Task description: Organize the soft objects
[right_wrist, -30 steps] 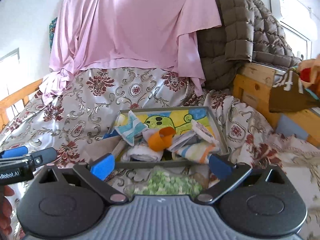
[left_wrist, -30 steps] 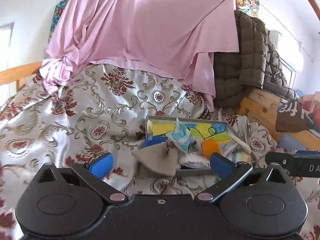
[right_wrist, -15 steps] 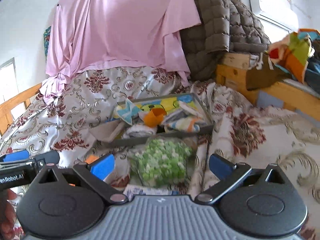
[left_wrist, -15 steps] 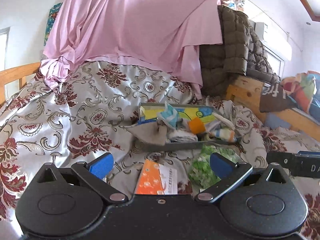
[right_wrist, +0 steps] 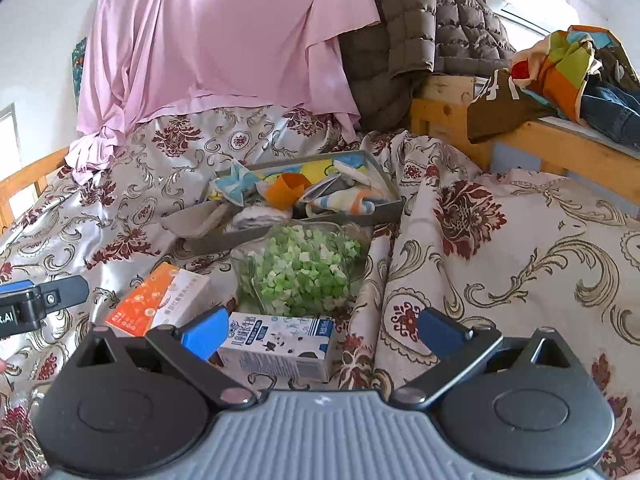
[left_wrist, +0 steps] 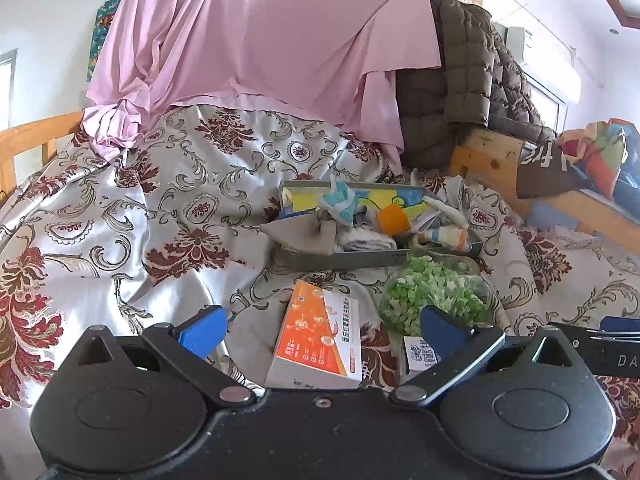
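A grey tray (left_wrist: 360,259) (right_wrist: 384,184) on the bed holds several small cloths: a beige one (left_wrist: 308,234), a blue-white one (left_wrist: 340,200), an orange one (left_wrist: 394,218) (right_wrist: 286,190) and a striped one (right_wrist: 344,202). A clear bag of green pieces (left_wrist: 434,290) (right_wrist: 304,268) lies in front of the tray. An orange-white box (left_wrist: 318,342) (right_wrist: 160,300) and a blue-white carton (right_wrist: 280,342) lie nearer. My left gripper (left_wrist: 320,330) is open and empty above the orange box. My right gripper (right_wrist: 320,330) is open and empty above the carton.
The bed has a shiny floral cover (left_wrist: 140,220). A pink sheet (left_wrist: 260,40) and a brown quilted jacket (left_wrist: 460,80) hang at the back. A wooden frame (right_wrist: 560,140) with piled clothes (right_wrist: 560,60) stands on the right.
Both grippers have pulled back from the tray toward me. The bag, the orange box and the carton have come into view. Both stay open.
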Demonstrator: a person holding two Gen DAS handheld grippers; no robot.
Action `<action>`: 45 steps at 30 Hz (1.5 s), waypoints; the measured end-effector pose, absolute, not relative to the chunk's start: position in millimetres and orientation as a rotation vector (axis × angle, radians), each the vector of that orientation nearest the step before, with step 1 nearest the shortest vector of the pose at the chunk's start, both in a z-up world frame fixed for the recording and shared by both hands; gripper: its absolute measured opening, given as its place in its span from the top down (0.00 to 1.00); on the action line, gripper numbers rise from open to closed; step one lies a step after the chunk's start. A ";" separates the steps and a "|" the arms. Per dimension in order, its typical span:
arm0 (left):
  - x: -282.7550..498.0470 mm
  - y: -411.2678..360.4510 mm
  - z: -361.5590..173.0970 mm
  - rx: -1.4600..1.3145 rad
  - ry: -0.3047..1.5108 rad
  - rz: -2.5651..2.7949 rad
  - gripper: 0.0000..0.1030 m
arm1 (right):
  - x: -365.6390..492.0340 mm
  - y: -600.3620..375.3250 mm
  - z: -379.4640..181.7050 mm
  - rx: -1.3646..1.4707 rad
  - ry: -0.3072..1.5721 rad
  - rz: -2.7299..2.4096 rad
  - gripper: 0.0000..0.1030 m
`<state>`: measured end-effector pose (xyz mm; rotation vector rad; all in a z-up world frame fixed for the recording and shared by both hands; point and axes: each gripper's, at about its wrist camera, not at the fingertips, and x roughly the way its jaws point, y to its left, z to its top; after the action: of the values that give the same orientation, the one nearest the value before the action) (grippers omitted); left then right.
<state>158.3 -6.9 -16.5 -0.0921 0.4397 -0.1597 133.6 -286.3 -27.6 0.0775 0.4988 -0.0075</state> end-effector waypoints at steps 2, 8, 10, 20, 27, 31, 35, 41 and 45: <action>156.2 -7.7 -16.4 -0.084 0.436 -0.164 0.01 | 132.0 -285.0 -29.9 0.071 0.495 -0.007 0.00; 151.4 -9.2 -20.7 -0.063 0.447 -0.172 0.01 | 130.6 -278.3 -37.1 0.059 0.508 0.020 0.00; 151.3 -9.7 -22.8 -0.056 0.454 -0.172 0.01 | 131.1 -277.6 -38.6 0.056 0.513 0.024 0.00; 153.3 -9.8 -26.0 -0.059 0.469 -0.160 0.01 | 132.1 -278.0 -40.8 0.060 0.520 0.024 0.00; 152.8 -10.2 -26.0 -0.058 0.467 -0.163 0.01 | 132.8 -277.6 -41.0 0.059 0.520 0.024 0.00; 152.7 -10.3 -25.9 -0.060 0.467 -0.162 0.01 | 132.5 -277.5 -40.9 0.058 0.519 0.024 0.00; 152.8 -9.9 -26.1 -0.061 0.467 -0.162 0.01 | 132.3 -277.1 -40.9 0.059 0.519 0.024 0.00; 152.6 -9.7 -25.8 -0.059 0.465 -0.163 0.01 | 132.1 -277.1 -41.0 0.059 0.519 0.024 0.00; 152.6 -9.6 -25.9 -0.060 0.465 -0.163 0.01 | 132.1 -277.0 -41.1 0.058 0.518 0.024 0.00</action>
<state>152.6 -9.6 -25.9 -0.0597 0.4655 -0.1634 132.1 -277.0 -41.1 0.0583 0.5183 0.0241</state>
